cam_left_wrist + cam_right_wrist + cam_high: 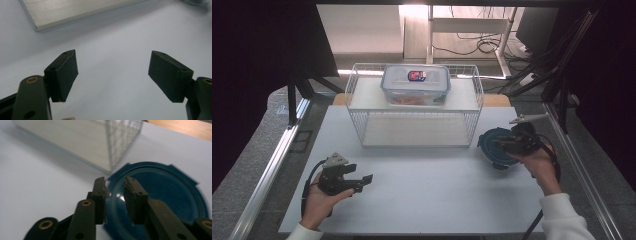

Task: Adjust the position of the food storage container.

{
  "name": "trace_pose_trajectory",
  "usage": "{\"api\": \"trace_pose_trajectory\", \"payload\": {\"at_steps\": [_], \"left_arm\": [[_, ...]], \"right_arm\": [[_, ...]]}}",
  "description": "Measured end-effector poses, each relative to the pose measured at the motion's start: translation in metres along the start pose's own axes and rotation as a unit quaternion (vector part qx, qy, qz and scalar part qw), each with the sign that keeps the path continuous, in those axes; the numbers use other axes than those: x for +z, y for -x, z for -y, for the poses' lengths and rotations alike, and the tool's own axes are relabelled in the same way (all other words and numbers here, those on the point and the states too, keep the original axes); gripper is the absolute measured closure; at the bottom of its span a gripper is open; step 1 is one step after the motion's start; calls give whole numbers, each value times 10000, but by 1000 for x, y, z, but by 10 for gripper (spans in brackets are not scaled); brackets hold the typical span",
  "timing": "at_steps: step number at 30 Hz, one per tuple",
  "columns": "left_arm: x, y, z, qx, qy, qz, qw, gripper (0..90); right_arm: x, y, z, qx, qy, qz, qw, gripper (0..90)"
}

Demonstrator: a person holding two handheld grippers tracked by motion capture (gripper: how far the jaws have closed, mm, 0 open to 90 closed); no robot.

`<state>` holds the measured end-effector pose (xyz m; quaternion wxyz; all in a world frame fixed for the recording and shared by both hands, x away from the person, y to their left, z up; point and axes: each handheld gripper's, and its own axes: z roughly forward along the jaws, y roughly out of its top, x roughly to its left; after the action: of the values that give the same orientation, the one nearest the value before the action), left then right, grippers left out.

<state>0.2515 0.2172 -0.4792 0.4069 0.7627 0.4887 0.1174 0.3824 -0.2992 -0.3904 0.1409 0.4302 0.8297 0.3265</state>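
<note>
Round blue container sits on the white tabletop at the right, just beside the right front corner of the wire rack. The right gripper is over its near-left rim; in the right gripper view the jaws stand a narrow gap apart astride the edge of the blue lid, and whether they already pinch that edge cannot be told. The step in hand looks like taking hold of the container at its rim. The next move would call for closing the jaws squarely on the lip and then lifting without tilting, since a grip at one edge of a round, flat thing could let it swing or slip.

The left gripper rests low over bare tabletop at the front left, well apart from the container; in the left gripper view its jaws stand wide apart with nothing between them.

On the rack's upper shelf stands a clear rectangular box with a blue-rimmed lid and something reddish inside; the lower shelf looks free. The rack's corner post and wire side stand close to the container, so a lift toward the rack would need to clear them first.
</note>
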Motion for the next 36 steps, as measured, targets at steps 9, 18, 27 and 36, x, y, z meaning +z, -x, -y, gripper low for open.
{"api": "trace_pose_trajectory", "payload": {"at_steps": [9,18,27,36], "left_arm": [[1,-4,2,-87,4,76,9999,227],[-1,-8,3,-200,47,95,9997,228],[-1,-10,4,-219,33,76,9997,227],[-2,-14,4,-264,44,68,9996,229]], "right_arm": [[22,47,-20,-14,-493,590,9970,883],[45,87,-25,-31,-683,1038,9922,884],[70,108,-20,98,-808,950,9921,885],[83,106,-25,-113,-858,891,9923,888]]}}
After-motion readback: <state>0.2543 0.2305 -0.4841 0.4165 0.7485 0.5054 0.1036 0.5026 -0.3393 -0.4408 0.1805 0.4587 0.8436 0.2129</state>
